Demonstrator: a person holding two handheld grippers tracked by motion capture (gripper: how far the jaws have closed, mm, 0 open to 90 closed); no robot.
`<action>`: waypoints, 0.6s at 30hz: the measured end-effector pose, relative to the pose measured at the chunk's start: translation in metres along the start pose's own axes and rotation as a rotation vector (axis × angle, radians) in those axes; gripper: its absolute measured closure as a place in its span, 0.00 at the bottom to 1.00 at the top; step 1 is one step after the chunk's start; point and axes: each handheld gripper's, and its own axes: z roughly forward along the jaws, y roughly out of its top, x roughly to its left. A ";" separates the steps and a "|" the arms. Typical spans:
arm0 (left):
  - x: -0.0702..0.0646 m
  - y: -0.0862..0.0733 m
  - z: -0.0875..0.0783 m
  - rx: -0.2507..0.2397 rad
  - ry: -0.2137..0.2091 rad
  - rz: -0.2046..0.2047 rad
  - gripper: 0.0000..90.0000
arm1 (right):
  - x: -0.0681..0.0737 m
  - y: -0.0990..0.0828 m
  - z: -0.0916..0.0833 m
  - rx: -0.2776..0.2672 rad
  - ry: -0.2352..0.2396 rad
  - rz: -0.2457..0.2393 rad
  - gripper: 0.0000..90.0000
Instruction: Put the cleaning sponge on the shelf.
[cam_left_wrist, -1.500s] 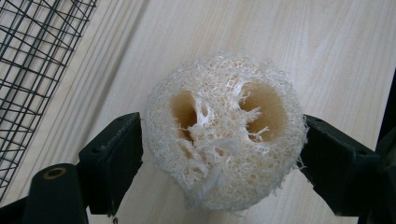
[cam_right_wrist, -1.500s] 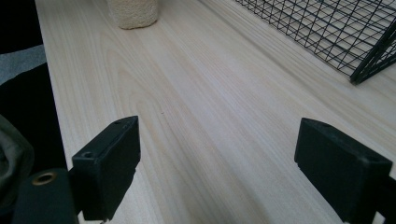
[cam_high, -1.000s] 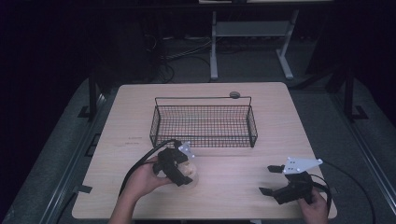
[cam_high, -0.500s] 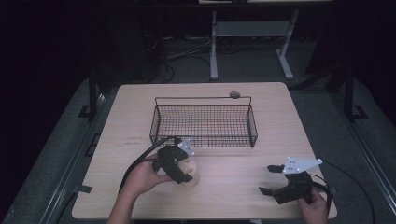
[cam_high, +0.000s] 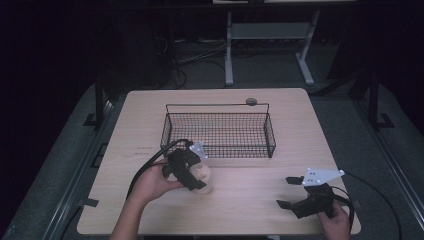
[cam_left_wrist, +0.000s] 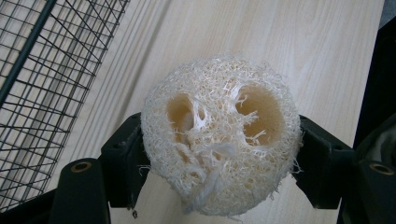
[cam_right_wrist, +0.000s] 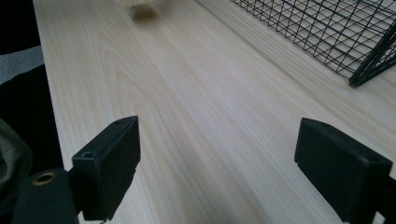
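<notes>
While left gripper (cam_left_wrist: 219, 154) fingers clamp the loofah (cam_left_wrist: 219, 135) beside the wire basket (cam_high: 218, 129), right gripper (cam_right_wrist: 219, 163) rests. Its fingers stand wide apart over the bare surface (cam_right_wrist: 201, 93).

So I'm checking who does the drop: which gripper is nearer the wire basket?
Left. The left gripper, shut on the loofah, sits just before the wire basket; the right gripper rests farther off.

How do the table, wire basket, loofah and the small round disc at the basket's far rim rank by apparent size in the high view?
1. table
2. wire basket
3. loofah, partly hidden by the left gripper
4. round disc
</notes>
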 end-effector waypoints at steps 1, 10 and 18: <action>0.000 0.000 0.000 0.000 0.000 0.000 0.31 | 0.000 0.000 0.000 0.000 0.000 0.000 0.15; 0.005 0.009 -0.008 -0.012 -0.001 0.004 0.31 | 0.000 0.001 0.001 -0.002 0.004 0.000 0.15; 0.009 0.017 -0.018 -0.012 -0.005 0.007 0.31 | 0.000 0.002 0.002 -0.007 0.004 -0.001 0.15</action>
